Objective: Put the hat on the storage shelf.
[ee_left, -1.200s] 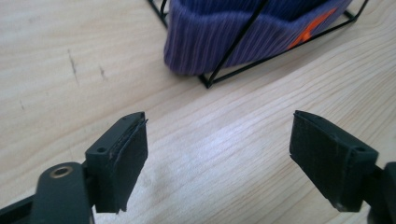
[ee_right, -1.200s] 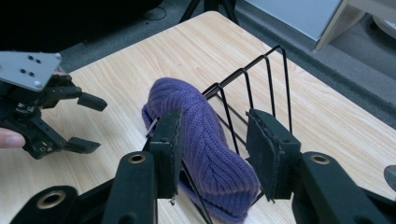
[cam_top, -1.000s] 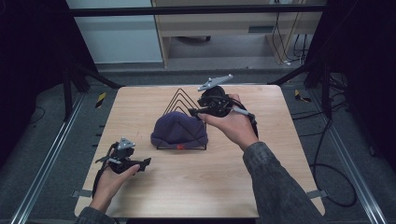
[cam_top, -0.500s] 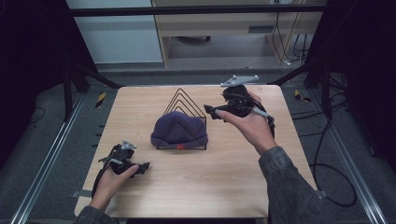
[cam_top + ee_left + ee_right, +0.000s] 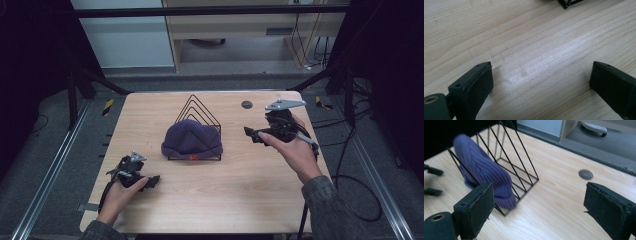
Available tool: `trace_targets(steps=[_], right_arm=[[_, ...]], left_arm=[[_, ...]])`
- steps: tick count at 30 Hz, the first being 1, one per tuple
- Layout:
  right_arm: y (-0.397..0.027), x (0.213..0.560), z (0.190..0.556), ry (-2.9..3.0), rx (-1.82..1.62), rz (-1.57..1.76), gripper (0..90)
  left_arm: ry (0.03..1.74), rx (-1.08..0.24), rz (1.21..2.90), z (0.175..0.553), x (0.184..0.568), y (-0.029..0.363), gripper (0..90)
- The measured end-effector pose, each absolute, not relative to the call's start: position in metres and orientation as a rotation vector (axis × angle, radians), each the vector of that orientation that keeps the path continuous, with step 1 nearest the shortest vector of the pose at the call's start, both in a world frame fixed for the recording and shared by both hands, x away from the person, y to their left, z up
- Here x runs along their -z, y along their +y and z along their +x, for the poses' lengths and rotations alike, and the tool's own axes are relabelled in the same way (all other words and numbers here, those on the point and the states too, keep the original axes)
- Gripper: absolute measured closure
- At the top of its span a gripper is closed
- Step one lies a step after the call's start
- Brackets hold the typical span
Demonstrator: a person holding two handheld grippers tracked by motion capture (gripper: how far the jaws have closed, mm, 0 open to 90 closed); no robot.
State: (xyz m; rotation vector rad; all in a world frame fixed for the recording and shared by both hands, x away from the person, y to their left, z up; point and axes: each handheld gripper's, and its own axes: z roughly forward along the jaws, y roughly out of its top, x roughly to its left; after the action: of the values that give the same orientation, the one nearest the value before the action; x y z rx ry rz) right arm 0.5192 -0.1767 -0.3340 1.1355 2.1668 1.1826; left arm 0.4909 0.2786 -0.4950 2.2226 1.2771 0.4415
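black-jawed tools number two: the left gripper rests near the table's front left corner, jaws spread wide over bare wood with nothing between them, and the right gripper hangs right of the rack, jaws just as wide and empty, both pairs having just been opening. since a second ago the right gripper has drawn away rightward from the one wire rack, letting go of the one purple beanie, while the left has barely shifted. that rack, mid-table, holds the beanie draped over its front wires.
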Motion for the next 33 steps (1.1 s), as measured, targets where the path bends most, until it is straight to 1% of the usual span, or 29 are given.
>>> trace_targets(steps=[12, 20, 28, 33], right_arm=[[-0.211, 0.365, 0.504, 2.14, -1.153, 1.237, 9.7], [-0.228, 0.397, 0.491, 2.15, -1.111, 1.308, 9.1], [-0.235, 0.433, 0.483, 2.179, -1.068, 1.371, 8.9], [-0.231, 0.459, 0.481, 2.211, -1.023, 1.398, 9.6]], left_arm=[[1.269, -0.454, 2.217, 0.491, 0.496, 0.279, 1.8], [1.267, -0.453, 2.214, 0.491, 0.497, 0.278, 0.6], [1.267, -0.453, 2.216, 0.491, 0.497, 0.278, 0.3], [1.259, -0.462, 2.208, 0.49, 0.498, 0.278, 0.2]])
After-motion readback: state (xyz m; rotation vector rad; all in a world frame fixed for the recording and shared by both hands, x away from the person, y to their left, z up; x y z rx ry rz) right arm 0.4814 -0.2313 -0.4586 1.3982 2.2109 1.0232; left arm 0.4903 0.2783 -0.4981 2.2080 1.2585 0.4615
